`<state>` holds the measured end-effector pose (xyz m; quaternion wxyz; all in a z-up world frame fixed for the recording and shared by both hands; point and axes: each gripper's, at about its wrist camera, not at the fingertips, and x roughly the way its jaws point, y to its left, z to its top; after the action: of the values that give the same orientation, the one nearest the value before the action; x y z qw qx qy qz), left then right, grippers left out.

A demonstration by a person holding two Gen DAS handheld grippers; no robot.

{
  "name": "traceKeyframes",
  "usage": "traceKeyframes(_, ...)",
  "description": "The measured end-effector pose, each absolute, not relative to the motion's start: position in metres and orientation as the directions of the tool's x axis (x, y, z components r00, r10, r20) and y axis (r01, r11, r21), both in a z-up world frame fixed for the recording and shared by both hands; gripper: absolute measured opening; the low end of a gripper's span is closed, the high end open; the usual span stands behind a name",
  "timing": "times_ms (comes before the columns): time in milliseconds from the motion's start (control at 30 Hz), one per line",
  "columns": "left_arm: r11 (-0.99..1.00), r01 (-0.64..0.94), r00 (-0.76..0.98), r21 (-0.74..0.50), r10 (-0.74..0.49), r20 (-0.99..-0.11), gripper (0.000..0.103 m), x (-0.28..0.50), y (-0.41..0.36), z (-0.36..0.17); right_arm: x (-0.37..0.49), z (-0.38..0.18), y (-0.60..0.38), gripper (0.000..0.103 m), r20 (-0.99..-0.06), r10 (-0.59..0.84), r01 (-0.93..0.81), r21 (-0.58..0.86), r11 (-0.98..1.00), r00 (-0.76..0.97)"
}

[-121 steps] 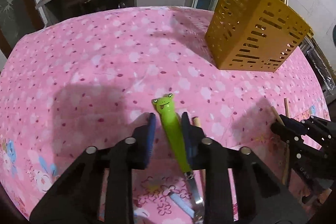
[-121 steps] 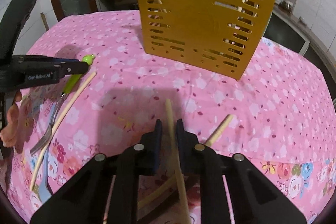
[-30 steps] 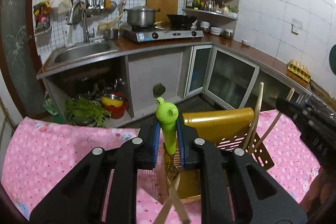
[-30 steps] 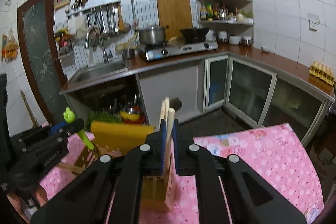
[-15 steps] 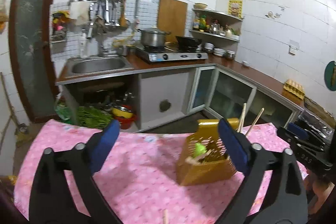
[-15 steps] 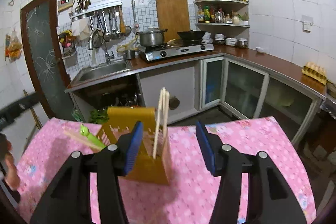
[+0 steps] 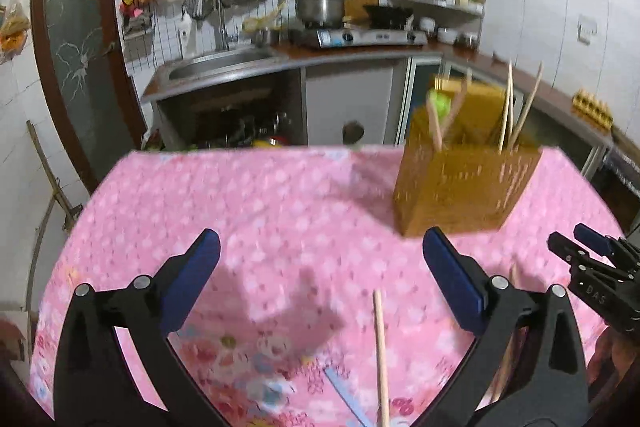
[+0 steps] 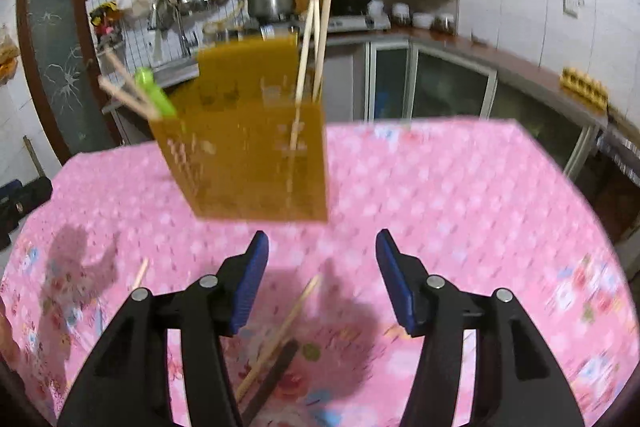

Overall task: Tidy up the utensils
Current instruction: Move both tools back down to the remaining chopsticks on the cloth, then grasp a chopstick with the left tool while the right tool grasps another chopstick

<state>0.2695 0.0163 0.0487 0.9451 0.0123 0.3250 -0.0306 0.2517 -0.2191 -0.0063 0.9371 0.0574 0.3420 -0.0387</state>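
The left black plastic two-finger gripper (image 7: 320,271) has angular, triangular arms, each carrying two round silver screws. Flat blue rubber pads (image 7: 454,281) line the inner faces of its fingers. The right black plastic two-finger gripper (image 8: 322,277) is built the same way, with ribbed blue pads (image 8: 248,281). Seen from the left wrist at three o'clock, the right gripper's side bears small pale lettering.
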Motion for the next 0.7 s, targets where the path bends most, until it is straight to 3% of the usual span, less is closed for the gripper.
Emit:
traceKeyframes(267,0.995,0.097,0.694,-0.038,-0.095,-0.714,0.098,0.279,0.012,-0.008,0.261,-0.055,-0.213,0.055,-0.721,-0.057,0.150,0.066,0.986,0.691)
traceKeyframes(567,0.969,0.163,0.575,-0.187,-0.247,-0.780,0.098,0.290,0.011,-0.037,0.271,-0.068,-0.207,0.055,-0.756,-0.039,0.154,0.082,0.985,0.654)
traceKeyframes(700,0.970,0.180,0.576,-0.162,-0.237,-0.783,0.098,0.288,0.007,-0.039,0.274,-0.071,-0.205,0.055,-0.765,-0.049,0.158,0.070,0.985,0.642)
